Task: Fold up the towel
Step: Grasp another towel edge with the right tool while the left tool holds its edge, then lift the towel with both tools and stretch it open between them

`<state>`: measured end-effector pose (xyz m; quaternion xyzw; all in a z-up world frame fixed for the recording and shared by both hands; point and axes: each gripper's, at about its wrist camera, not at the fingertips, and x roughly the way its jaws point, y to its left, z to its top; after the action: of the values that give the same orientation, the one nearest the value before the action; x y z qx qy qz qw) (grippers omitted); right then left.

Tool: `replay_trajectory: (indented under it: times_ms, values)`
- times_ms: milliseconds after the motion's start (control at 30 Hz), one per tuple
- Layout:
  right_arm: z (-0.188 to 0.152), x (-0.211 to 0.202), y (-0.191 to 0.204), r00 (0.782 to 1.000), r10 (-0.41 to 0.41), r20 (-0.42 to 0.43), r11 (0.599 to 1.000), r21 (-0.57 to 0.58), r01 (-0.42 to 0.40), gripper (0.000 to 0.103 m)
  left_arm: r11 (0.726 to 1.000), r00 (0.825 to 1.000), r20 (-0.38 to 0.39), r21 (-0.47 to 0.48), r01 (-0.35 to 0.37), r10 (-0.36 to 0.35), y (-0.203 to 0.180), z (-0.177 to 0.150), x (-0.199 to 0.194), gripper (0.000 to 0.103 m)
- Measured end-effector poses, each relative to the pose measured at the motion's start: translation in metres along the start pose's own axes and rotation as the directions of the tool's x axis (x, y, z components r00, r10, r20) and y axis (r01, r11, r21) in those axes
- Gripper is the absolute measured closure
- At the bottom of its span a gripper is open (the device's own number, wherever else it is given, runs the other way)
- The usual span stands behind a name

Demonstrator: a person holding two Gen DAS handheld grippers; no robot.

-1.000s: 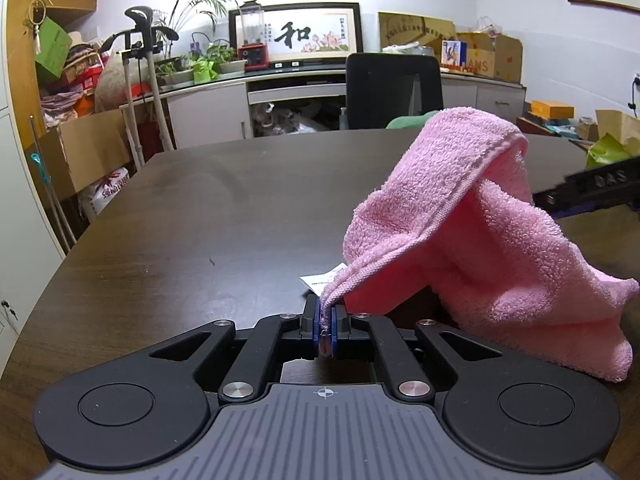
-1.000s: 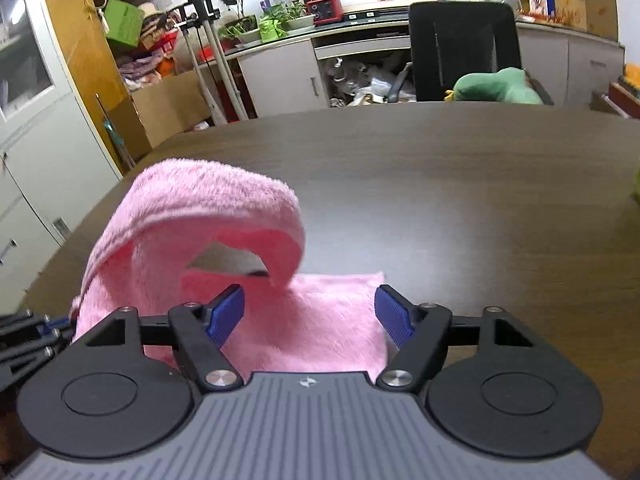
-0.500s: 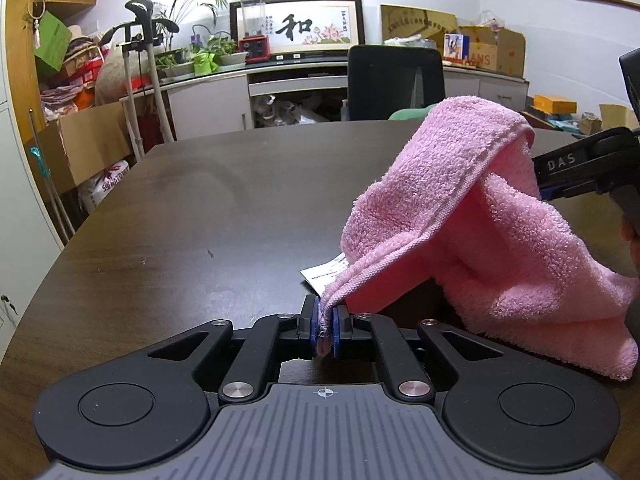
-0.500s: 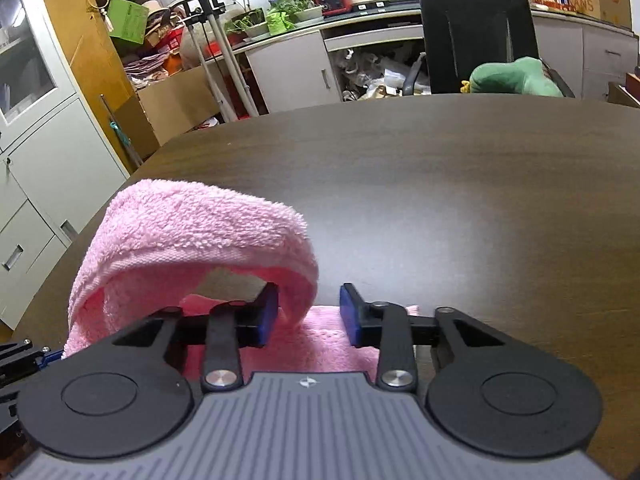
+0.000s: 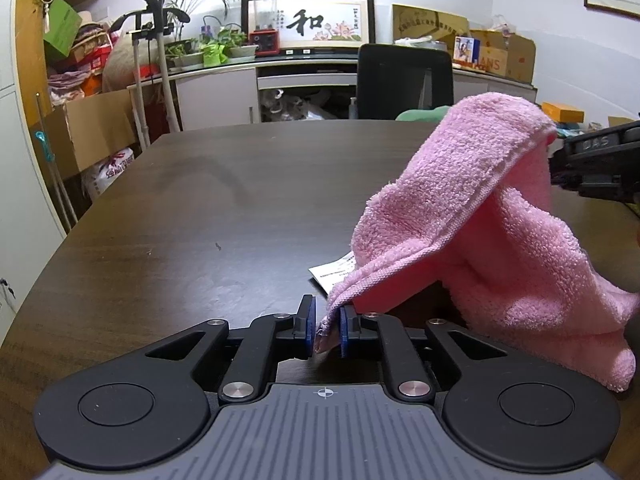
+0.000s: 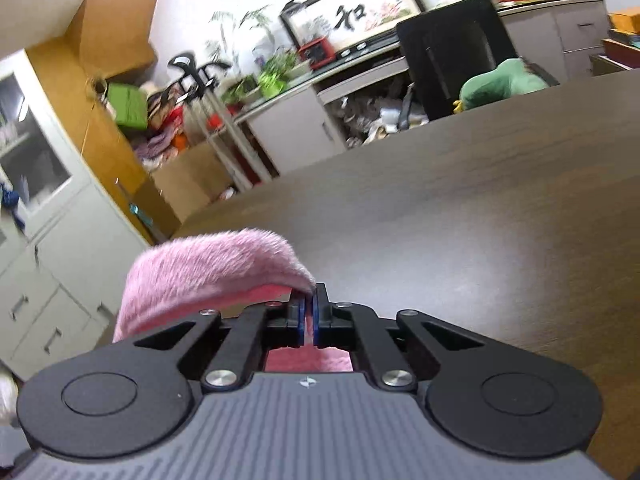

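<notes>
A pink towel (image 5: 480, 208) stands humped up on the dark wooden table (image 5: 200, 220), right of centre in the left wrist view. One corner of it hangs between the pads of my left gripper (image 5: 325, 320). Those jaws are opening: a gap shows at the left pad and the corner rests loose against the right pad. In the right wrist view my right gripper (image 6: 307, 304) is shut on the edge of the towel's raised fold (image 6: 212, 268), with more towel under the fingers. The right gripper's black body (image 5: 596, 160) shows behind the hump in the left wrist view.
A white paper label (image 5: 334, 270) lies on the table beside the towel. A black office chair (image 5: 404, 80) with a green cushion (image 6: 500, 84) stands at the far edge. Cabinets, boxes and crutches (image 5: 152, 68) line the wall beyond. Bare tabletop spreads to the left and ahead.
The right gripper's jaws went from wide apart to shut on the towel fold, and its view has tilted. The left jaws have parted slightly around the towel corner.
</notes>
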<state>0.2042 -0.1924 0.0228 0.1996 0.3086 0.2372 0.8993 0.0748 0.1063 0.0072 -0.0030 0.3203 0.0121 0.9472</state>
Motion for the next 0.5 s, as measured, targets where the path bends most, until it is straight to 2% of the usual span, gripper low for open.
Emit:
replay_trajectory:
  times_ms: [167,233,367,500]
  values:
    - [0.003,-0.024,-0.004,0.994,-0.077,0.080,0.997,0.000,0.077,0.100,1.000,0.999,0.033,-0.023,-0.003,0.004,0.002,0.000,-0.006,0.093]
    - [0.002,-0.039,0.001,0.987,-0.107,0.124,0.994,-0.018,0.110,0.100,1.000,0.997,0.072,-0.020,0.000,0.001,-0.001,0.000,-0.014,0.095]
    - [-0.002,-0.089,0.018,0.955,-0.150,0.257,0.983,-0.062,0.172,0.100,0.999,0.984,0.174,-0.025,0.032,-0.027,-0.005,0.003,-0.038,0.096]
    - [-0.004,-0.137,0.032,0.916,-0.166,0.365,0.973,-0.090,0.213,0.100,0.998,0.953,0.299,-0.030,0.061,-0.049,-0.012,0.013,-0.076,0.096]
